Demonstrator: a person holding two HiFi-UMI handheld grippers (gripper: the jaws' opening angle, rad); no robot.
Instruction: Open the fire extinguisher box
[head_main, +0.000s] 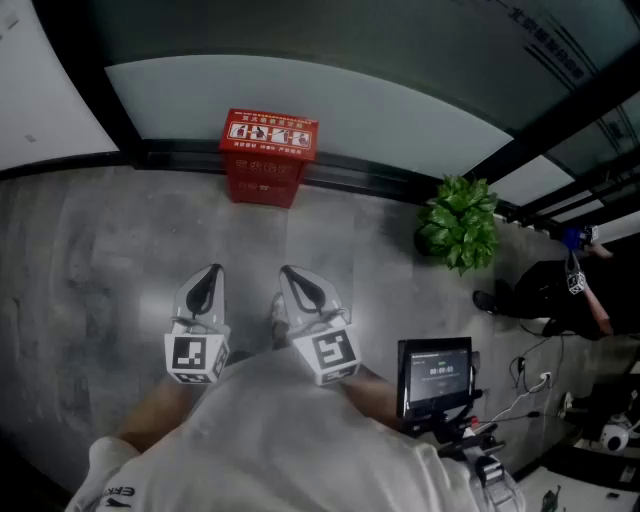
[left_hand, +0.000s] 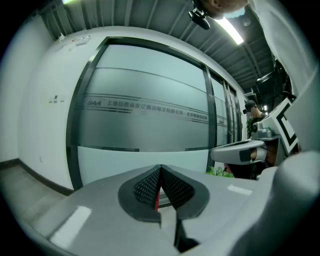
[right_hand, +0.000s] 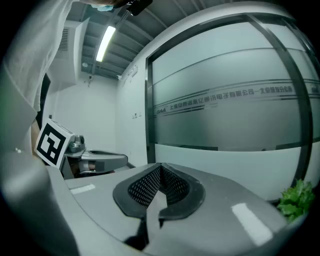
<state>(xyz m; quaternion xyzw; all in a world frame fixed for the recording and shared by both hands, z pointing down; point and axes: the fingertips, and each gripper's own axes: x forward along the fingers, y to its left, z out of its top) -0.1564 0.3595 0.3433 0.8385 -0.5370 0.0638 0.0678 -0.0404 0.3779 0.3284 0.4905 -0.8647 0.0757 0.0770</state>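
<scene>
Person's white shirt (head_main: 290, 440) sits nearest. Beyond it the left gripper (head_main: 210, 278) and right gripper (head_main: 295, 280) hang clenched and empty, well short of the fire extinguisher box (head_main: 268, 157) — red, on the floor (head_main: 120, 250), glass wall (head_main: 300, 95) directly behind it. Box looks rigid, smooth-painted, likely slippery — the lid's front edge appears the sensible hold.

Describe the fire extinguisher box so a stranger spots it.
Find the frosted glass wall. At its foot, left of the potted plant, stands the fire extinguisher box. It is the only red thing, with a white pictogram label on top.
</scene>
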